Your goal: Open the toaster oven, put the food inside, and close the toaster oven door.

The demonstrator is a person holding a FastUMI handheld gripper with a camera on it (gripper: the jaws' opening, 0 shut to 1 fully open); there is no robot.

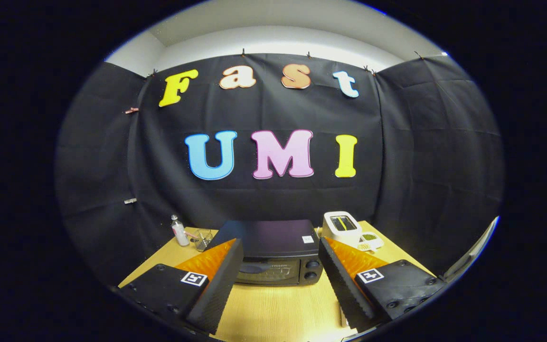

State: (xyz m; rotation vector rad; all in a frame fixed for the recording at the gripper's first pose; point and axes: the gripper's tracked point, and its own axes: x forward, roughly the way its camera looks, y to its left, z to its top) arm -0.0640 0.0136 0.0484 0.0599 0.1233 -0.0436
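A: The toaster oven (273, 254) is sitting in the middle of the worktop (278, 308), with its front facing me, and its door is looking closed. Can you confirm?

B: Yes, I am seeing the same. The door is standing upright against the front, and the knobs are at its right side. I am thinking it is placed so because the handle is then easy to reach straight ahead.

A: And the hand-held gripper (280, 275)?

B: I am holding it above the worktop, aimed at the oven. Its fingers are standing wide apart, nothing is between them, and they are touching nothing. The oven is lying just beyond the fingertips.

A: Where is the food?

B: I am not sure. Behind the oven, to the right, a white toaster (342, 227) is standing, and just beside it a small white dish (371, 240) with something greenish. To the left, a small bottle (179, 231) and a glass (202, 239) are waiting.

A: So are we early or late?

B: I cannot tell. A closed door is fitting both: food still outside, or food already inside.
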